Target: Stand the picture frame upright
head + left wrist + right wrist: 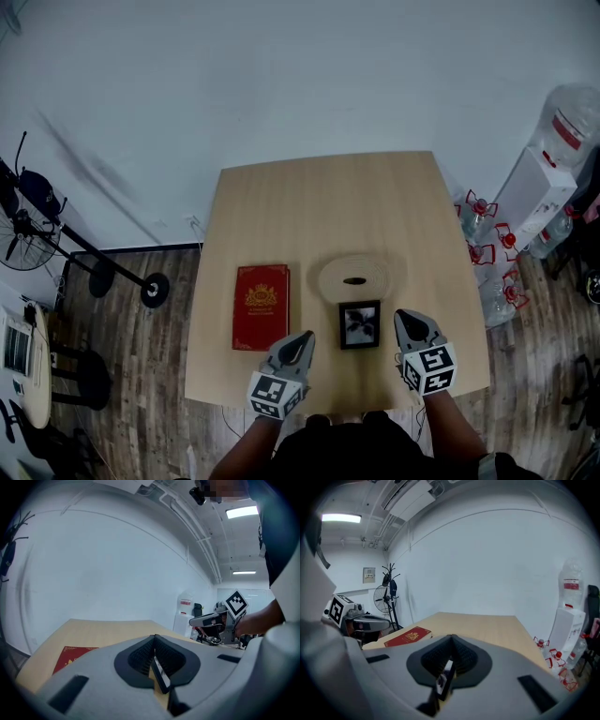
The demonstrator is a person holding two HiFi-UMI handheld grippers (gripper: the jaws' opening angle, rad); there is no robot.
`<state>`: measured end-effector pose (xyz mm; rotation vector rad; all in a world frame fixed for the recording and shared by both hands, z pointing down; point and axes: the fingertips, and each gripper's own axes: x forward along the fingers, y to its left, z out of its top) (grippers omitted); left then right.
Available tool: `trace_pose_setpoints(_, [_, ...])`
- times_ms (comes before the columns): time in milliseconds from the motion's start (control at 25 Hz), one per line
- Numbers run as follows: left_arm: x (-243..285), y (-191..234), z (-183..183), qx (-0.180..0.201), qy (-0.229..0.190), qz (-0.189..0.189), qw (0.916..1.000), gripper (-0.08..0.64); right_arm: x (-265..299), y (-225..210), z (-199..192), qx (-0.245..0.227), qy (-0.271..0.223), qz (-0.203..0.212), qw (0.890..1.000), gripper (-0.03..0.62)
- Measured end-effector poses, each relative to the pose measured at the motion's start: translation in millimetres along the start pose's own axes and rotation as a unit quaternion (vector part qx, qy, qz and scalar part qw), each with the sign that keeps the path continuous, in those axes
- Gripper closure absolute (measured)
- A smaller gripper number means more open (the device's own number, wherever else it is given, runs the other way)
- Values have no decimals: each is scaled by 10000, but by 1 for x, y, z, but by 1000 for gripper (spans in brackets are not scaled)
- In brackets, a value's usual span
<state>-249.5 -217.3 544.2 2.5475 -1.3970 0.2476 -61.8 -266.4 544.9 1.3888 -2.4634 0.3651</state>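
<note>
Though both grippers flank it, neither has hold of the picture frame. On the left gripper the fingers are pressed together, nothing in them. The right gripper is the same, fingers closed and empty.

The frame sits on the counter between the two sets of fingers, near each and touching neither. Its full face shows from above, so it lies flat or leans well back; cannot tell which.

Judgement: small, light, stiff, probably glazed, so the face is slick and breakable. Grip across the dark border at opposite side edges.

Beyond the fingers is a round pale mat; left of the left fingers, a red book.
</note>
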Motion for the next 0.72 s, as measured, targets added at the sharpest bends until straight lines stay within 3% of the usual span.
trace_pose_setpoints(720, [3, 3, 0, -1, -9, 12, 10000, 560, 0, 8, 9, -311, -61, 67, 9995, 583])
